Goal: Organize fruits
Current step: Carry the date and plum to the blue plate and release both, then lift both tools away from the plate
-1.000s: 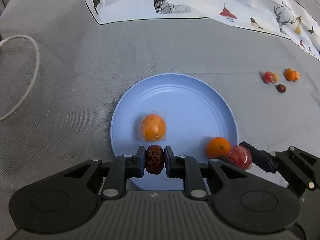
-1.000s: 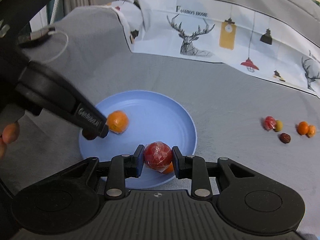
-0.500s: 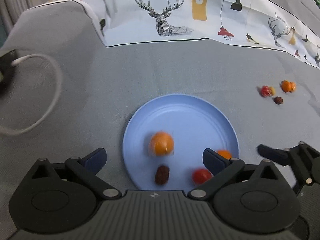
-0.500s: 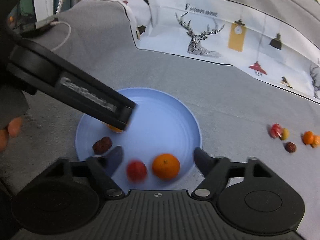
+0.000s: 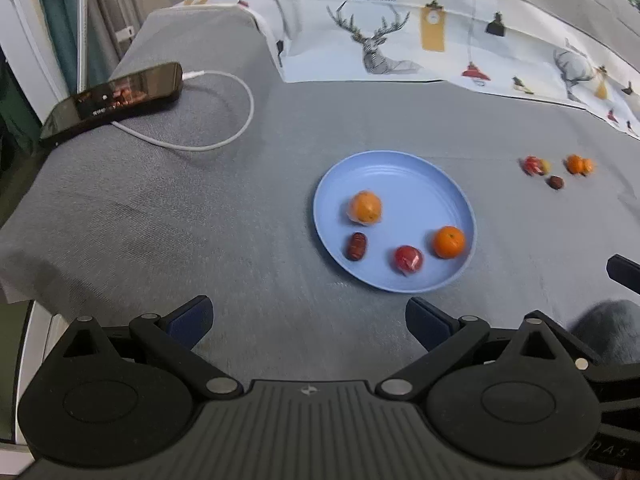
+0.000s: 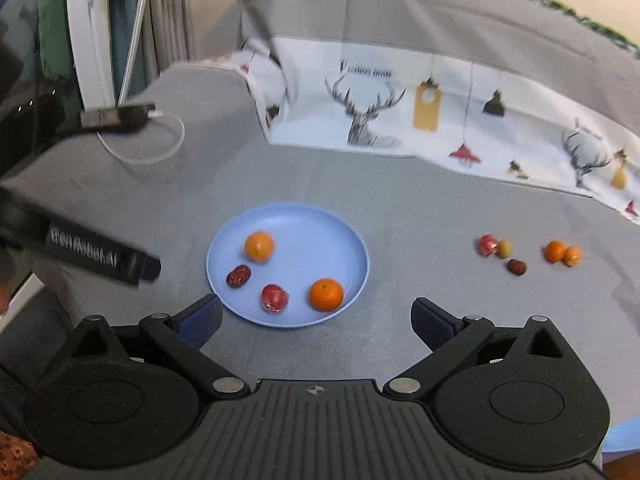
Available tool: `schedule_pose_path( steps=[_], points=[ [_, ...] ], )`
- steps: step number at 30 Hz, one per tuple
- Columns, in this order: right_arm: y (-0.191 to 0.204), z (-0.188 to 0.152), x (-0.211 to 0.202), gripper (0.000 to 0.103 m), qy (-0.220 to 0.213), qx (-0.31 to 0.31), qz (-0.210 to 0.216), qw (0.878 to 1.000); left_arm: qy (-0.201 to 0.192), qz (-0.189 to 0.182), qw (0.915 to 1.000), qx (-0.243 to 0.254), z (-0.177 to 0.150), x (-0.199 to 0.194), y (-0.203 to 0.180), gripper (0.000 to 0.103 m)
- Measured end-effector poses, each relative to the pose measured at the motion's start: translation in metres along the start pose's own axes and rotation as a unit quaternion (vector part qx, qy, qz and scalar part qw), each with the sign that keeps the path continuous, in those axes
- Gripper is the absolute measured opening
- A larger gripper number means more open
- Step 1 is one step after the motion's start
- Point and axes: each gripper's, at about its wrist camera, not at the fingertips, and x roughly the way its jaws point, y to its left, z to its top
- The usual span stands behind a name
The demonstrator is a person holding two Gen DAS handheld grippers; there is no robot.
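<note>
Blue plate (image 5: 400, 168) on the grey table (image 5: 200, 220) in the left wrist view holds two oranges, a red fruit (image 5: 408, 258) and a date (image 5: 356, 246), all ahead of and right of the left hand-held gripper (image 5: 308, 316), jaws wide apart and empty; round fruit near the rim could roll off if the plate gets bumped. Right wrist view: right hand-held gripper (image 6: 316, 316) opening, nothing between its jaws, plate just ahead, and five loose fruits (image 6: 516, 266) well apart to the right, tightly clustered, so grabbing one may knock its neighbours.
</note>
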Motion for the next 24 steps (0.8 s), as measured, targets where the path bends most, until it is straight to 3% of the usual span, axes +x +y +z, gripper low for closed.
schedule_pose_path(
  steps=[12,24],
  points=[
    [0.006,-0.014,-0.063,0.102,-0.058,-0.011,-0.014,0.998,-0.066,-0.004,0.9970,0.041,-0.032,-0.062,-0.034,0.102],
    [0.011,-0.021,-0.089,0.102,-0.086,-0.018,-0.010,0.996,-0.087,0.010,0.9956,0.033,-0.045,-0.088,-0.033,0.102]
  ],
)
